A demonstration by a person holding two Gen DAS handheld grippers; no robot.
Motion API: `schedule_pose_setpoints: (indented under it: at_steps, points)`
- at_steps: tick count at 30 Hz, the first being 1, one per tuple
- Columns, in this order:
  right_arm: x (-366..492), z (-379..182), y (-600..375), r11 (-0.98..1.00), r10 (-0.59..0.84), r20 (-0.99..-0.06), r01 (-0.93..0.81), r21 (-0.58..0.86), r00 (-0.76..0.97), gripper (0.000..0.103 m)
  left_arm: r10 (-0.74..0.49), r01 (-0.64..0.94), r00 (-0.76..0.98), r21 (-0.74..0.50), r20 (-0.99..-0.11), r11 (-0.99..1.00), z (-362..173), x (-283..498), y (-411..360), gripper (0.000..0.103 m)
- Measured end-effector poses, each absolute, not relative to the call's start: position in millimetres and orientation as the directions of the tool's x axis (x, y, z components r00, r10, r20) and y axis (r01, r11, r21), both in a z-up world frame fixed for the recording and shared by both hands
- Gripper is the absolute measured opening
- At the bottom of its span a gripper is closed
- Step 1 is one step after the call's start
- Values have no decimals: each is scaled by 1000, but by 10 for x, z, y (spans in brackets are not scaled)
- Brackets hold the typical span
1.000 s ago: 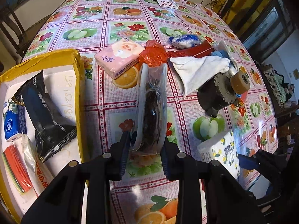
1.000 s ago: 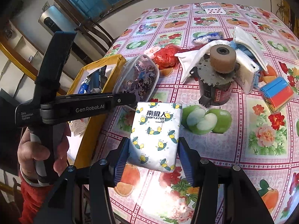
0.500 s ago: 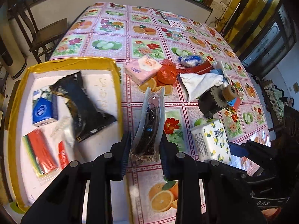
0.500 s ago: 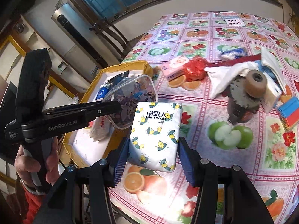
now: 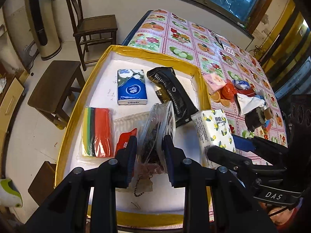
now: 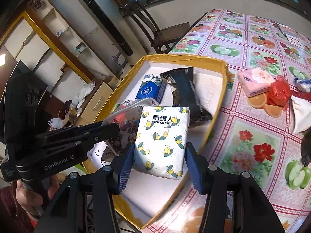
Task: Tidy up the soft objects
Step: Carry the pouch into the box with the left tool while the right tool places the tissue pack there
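My left gripper [image 5: 150,151] is shut on a clear zip pouch [image 5: 155,134] with dark contents, held over the yellow-rimmed white box [image 5: 136,51]. My right gripper [image 6: 158,165] is shut on a white tissue pack with lemon print [image 6: 162,136], held over the box's near right corner [image 6: 223,66]. The same tissue pack [image 5: 213,130] shows at the right of the left wrist view. In the box lie a blue tissue pack [image 5: 132,86], a black snack bag [image 5: 173,93], a bag of coloured strips [image 5: 98,132] and a red-and-clear packet [image 5: 126,134].
On the fruit-print tablecloth [image 6: 252,38] lie a pink tissue pack [image 6: 256,80], a red plastic bag [image 6: 279,92], a white cloth [image 6: 300,112] and a dark metal gear part [image 5: 256,116]. A wooden chair [image 5: 93,27] and stools [image 5: 56,89] stand left of the table.
Both grippers have swung left from over the tablecloth to over the box, carrying the pouch and the lemon-print tissue pack. The box fills both views now.
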State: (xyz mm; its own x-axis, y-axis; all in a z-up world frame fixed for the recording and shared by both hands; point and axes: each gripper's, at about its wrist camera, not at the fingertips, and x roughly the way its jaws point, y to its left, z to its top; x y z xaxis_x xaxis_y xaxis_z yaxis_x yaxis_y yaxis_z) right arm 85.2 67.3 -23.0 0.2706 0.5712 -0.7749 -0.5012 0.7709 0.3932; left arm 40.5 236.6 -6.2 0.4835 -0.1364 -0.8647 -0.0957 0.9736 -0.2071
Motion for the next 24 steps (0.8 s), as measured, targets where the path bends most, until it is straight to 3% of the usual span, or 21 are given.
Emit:
schedule_pose_setpoints:
  at_steps: [5, 10, 12, 14, 16, 19, 24]
  points:
    - [868, -390, 922, 784, 527, -812, -513, 349, 252, 54, -115, -106, 494, -190, -862, 976, -163, 316, 2366, 23]
    - [943, -595, 872, 780, 539, -820, -482, 398, 195, 56, -67, -126, 514, -152, -855, 980, -226, 250, 2341, 28]
    - [951, -598, 806, 771, 564, -804, -469, 431, 189, 55, -49, -140, 520, -142, -853, 980, -201, 229, 2329, 34]
    - [950, -559, 737, 756, 591, -785, -468, 458, 187, 56, 4, -176, 525, -103, -851, 979, -169, 203, 2344, 55]
    - [931, -506, 665, 733, 627, -756, -467, 494, 185, 65, 32, -209, 549, -99, -835, 973, -117, 152, 2378, 67]
    - [931, -477, 618, 733, 631, -751, -468, 494, 196, 69, 31, -236, 574, -129, -818, 963, -48, 95, 2425, 74]
    - [845, -382, 394, 709, 674, -708, -455, 538, 212, 69, 48, -222, 597, -107, -801, 969, 41, 27, 2294, 74]
